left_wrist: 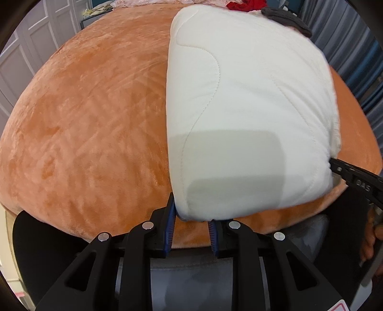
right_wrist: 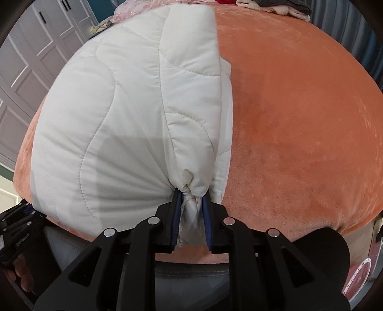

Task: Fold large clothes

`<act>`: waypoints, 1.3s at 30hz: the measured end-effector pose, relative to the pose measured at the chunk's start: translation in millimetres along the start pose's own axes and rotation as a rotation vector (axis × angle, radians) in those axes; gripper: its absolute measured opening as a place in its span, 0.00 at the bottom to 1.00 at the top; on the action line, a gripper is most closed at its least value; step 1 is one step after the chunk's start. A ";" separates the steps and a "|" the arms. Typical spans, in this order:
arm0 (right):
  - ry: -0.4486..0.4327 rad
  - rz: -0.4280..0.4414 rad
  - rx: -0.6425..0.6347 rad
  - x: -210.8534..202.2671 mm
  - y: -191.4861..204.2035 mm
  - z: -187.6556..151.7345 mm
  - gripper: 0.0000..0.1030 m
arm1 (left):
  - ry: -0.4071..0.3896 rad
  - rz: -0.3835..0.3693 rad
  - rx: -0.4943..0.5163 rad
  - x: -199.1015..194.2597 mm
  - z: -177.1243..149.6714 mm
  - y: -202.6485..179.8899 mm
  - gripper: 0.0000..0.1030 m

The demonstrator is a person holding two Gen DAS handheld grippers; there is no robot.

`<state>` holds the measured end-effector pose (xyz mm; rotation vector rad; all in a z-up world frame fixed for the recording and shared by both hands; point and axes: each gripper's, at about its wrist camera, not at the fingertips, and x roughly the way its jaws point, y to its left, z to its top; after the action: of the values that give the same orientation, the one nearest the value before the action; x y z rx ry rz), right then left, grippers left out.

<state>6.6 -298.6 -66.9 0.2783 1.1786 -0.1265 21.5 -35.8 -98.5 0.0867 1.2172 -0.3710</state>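
While I am leaning over the bed: both corners are pinched.
Jacket: white quilted jacket [right_wrist: 115, 124] is lying folded on the orange bedspread [left_wrist: 91, 124].
Left fingers [left_wrist: 191, 223]: gripping its 6 o'clock corner.
Right fingers [right_wrist: 191, 215]: clamping bunched fabric at 6 o'clock.

One white quilted garment [right_wrist: 115, 114], one orange bed [right_wrist: 299, 119], two grippers: left [left_wrist: 191, 220], right [right_wrist: 191, 215]; one clothes heap [left_wrist: 282, 14] at far edge.
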 end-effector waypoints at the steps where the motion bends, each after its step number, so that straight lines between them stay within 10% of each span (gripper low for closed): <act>1: -0.004 0.018 0.009 -3.0 -2.1 -0.7 0.20 | 0.006 -0.024 -0.009 -6.7 -1.6 3.4 0.22; 4: -0.022 0.076 0.064 -25.2 -17.9 -3.0 0.42 | -0.012 -0.028 -0.034 -32.3 -4.5 29.2 0.24; 11: -0.115 0.136 0.115 -80.7 -29.4 10.4 0.43 | -0.132 0.070 -0.116 -79.4 16.6 76.2 0.23; 20: -0.302 0.163 0.103 -105.7 -9.8 109.8 0.46 | -0.312 0.059 -0.056 -93.2 114.5 36.0 0.23; 31: -0.150 0.163 0.191 -39.9 -12.0 111.6 0.47 | -0.258 0.007 -0.015 -61.4 137.4 -14.9 0.23; 36: -0.113 0.188 0.149 -30.4 -10.5 89.4 0.09 | -0.204 -0.003 -0.016 -41.5 130.0 -21.2 0.23; 39: -0.160 0.188 0.153 -46.5 -19.2 81.3 0.05 | -0.172 -0.006 -0.011 -30.2 124.7 -24.7 0.23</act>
<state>56.8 -342.0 1.9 0.5030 0.9805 -0.0724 116.7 -84.6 -23.5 0.0413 1.0499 -0.3692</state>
